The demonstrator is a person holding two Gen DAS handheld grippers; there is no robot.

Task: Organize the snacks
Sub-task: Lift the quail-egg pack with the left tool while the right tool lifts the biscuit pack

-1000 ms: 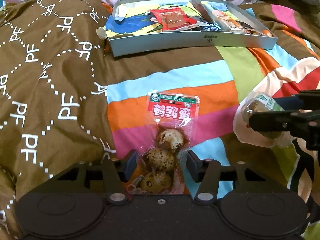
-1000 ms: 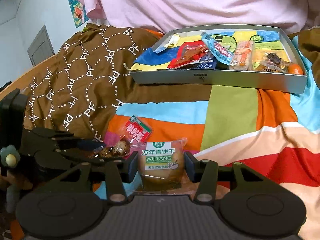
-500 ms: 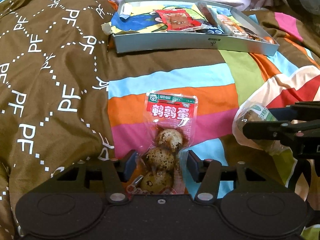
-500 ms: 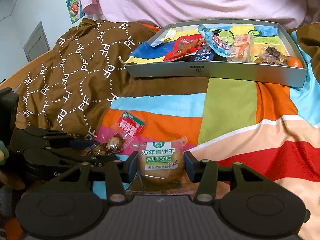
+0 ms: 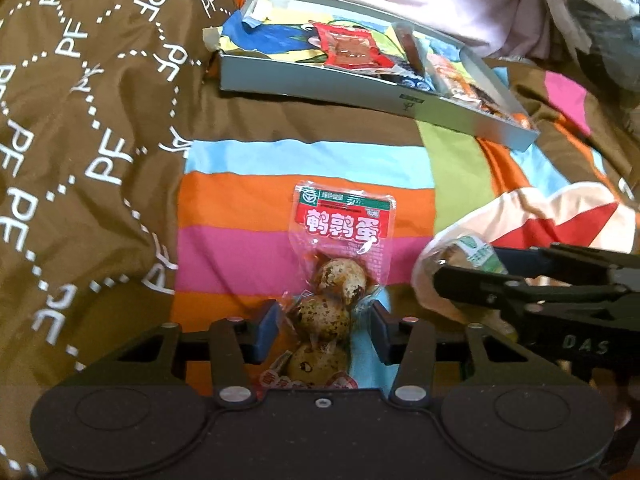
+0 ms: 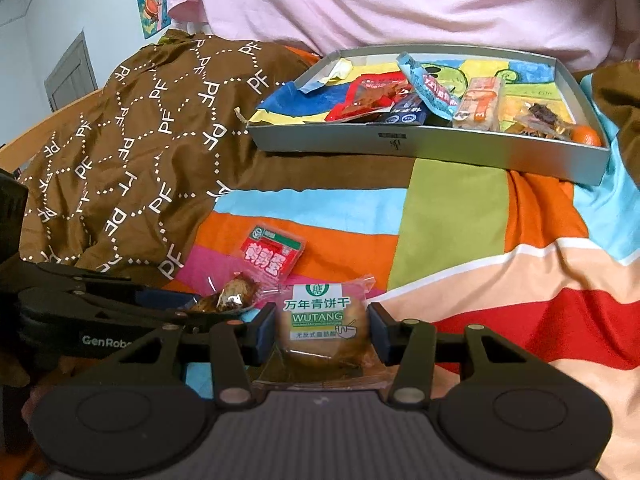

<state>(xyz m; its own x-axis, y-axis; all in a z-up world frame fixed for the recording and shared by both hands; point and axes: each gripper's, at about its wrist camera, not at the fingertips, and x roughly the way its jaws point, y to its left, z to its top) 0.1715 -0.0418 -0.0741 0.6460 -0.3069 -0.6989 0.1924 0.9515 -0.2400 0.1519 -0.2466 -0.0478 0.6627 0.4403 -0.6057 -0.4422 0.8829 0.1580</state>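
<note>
Grey tray [image 6: 420, 152] already holds several snack packs. Two remain on the striped bedspread [image 5: 248, 200]: quail-egg pack [image 5: 334, 280] between the closing left gripper [image 5: 324, 328] pads, biscuit pack [image 6: 322, 322] pinched by the right gripper [image 6: 322, 330].

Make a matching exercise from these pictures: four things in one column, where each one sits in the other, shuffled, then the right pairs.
Things:
1. quail egg pack
2. biscuit pack
3. orange fruit
4. red snack pouch

Places:
A. right corner of the grey box
B. between the right gripper's fingers
C. between the left gripper's fingers, its jaws closing
D. near the middle of the box

Pairs: 1-C, 2-B, 3-A, 4-D
</note>
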